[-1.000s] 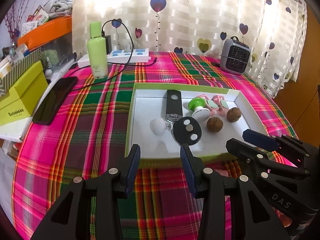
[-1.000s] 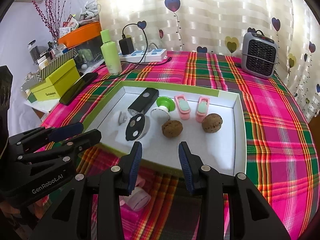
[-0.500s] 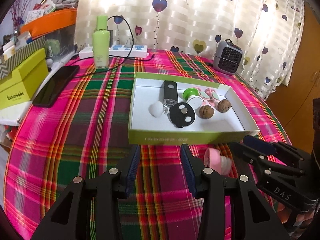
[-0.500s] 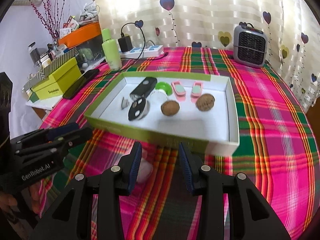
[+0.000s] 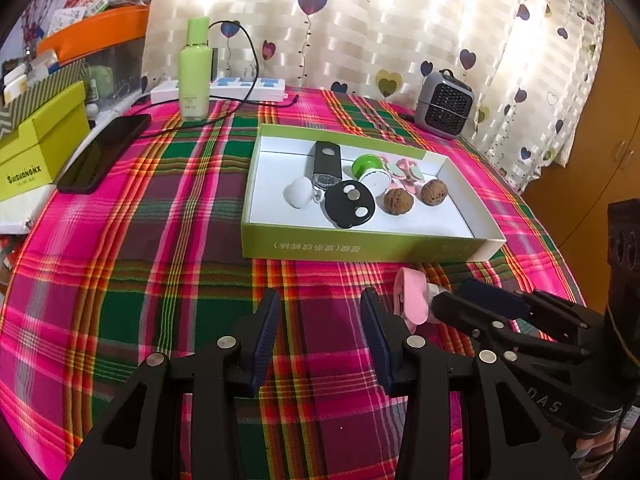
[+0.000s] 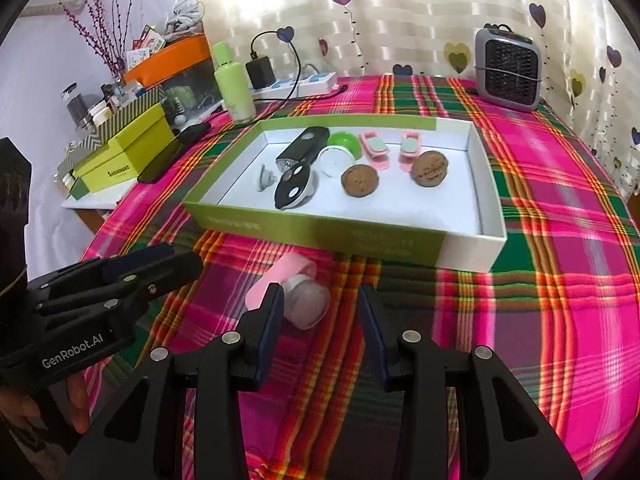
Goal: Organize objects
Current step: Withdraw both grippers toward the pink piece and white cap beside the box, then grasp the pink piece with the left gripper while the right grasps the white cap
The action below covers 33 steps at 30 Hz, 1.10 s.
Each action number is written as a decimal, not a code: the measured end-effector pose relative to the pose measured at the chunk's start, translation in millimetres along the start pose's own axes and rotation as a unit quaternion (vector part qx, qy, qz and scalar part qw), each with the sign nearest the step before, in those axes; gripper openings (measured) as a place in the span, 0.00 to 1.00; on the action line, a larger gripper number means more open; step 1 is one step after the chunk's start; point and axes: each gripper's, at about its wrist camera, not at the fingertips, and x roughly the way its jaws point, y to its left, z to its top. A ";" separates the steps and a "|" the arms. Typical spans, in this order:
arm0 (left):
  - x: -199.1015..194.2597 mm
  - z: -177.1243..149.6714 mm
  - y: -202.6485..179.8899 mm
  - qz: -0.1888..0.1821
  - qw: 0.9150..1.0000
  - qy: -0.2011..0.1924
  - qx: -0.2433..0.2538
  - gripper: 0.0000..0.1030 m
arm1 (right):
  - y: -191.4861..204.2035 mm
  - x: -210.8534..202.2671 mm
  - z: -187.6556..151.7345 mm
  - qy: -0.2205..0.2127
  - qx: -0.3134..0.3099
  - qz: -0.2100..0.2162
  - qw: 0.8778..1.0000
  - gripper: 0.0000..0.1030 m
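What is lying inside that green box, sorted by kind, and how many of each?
Walnuts: 2
Pink clips: 2
Black torch: 1
Black oval disc: 1
Green-and-white suction cup: 1
White piece: 1
Total: 8 in the box.

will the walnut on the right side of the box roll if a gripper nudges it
Probably yes: the right walnut looks round and rests loose on the box's smooth white floor. Its ridged shell likely aids grip, but it looks hard, so it may squirt sideways under closing jaws.
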 end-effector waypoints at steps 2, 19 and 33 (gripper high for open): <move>0.2 -0.5 -0.3 -0.001 1.000 0.001 -0.001 0.39 | 1.2 2.0 0.3 0.001 -0.001 0.000 1.000 0.38; 5.3 -1.4 -2.6 -0.008 1.000 0.010 -0.002 0.39 | -13.4 -5.3 -2.5 -0.005 0.009 -0.055 0.998 0.38; 8.3 -1.5 -1.1 -0.011 1.000 0.015 -0.006 0.39 | -11.9 4.8 13.6 -0.013 0.048 -0.003 0.999 0.38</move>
